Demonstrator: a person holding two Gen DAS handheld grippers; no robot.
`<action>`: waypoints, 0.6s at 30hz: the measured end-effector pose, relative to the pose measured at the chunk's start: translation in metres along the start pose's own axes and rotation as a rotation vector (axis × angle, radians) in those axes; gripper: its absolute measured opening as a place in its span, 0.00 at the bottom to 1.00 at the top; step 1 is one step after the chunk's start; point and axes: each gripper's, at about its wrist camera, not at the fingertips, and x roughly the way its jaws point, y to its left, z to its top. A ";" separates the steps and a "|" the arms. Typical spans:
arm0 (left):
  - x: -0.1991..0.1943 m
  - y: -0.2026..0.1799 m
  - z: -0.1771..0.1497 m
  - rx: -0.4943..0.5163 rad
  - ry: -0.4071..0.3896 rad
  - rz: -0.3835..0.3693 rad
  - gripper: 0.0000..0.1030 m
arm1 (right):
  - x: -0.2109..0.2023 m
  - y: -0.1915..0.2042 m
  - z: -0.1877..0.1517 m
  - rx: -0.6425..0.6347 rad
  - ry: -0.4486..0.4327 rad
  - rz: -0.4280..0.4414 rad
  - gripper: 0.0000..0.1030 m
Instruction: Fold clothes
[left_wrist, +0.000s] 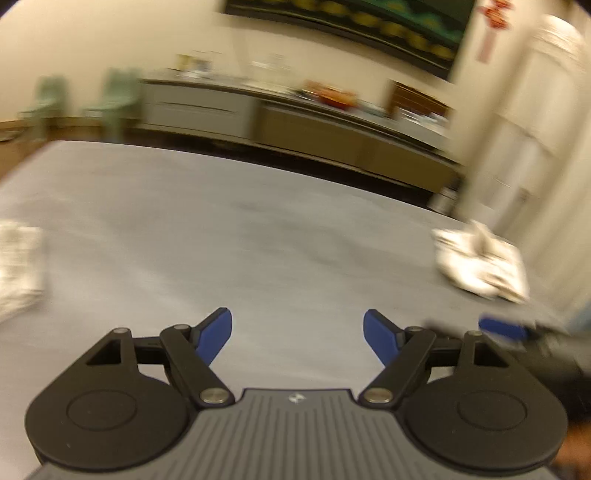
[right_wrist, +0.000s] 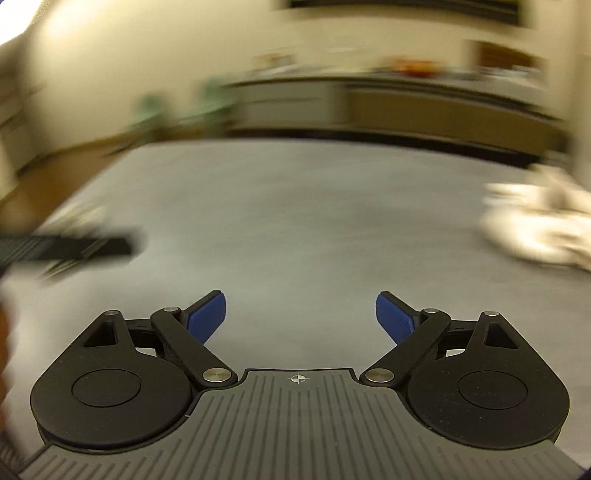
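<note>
Grey table (left_wrist: 258, 229), crumpled white garment (left_wrist: 480, 262).

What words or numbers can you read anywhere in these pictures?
No words or numbers can be read.
Left gripper: a small white logo on its grey body, no letters.
Right gripper: a small crosshair mark on its body, no letters.
Red hanging ornament on the wall: too blurred to read.
Dark picture on the wall: only yellow shapes, blurred.
Things on the counter: too blurred to read.

Left black two-finger gripper (left_wrist: 297, 332) and matching right gripper (right_wrist: 300, 314): blue ribbed fingertip pads (left_wrist: 214, 338), silver pivot screws, grey ridged body with crosshair mark
</note>
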 end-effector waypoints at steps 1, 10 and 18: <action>0.010 -0.021 -0.003 0.031 0.014 -0.028 0.78 | -0.001 -0.024 0.003 0.035 -0.009 -0.049 0.89; 0.091 -0.168 -0.024 0.313 0.090 -0.171 0.78 | 0.011 -0.145 -0.001 0.194 0.000 -0.218 0.89; 0.158 -0.217 -0.027 0.417 0.124 -0.199 0.78 | 0.045 -0.212 0.003 0.300 -0.009 -0.297 0.89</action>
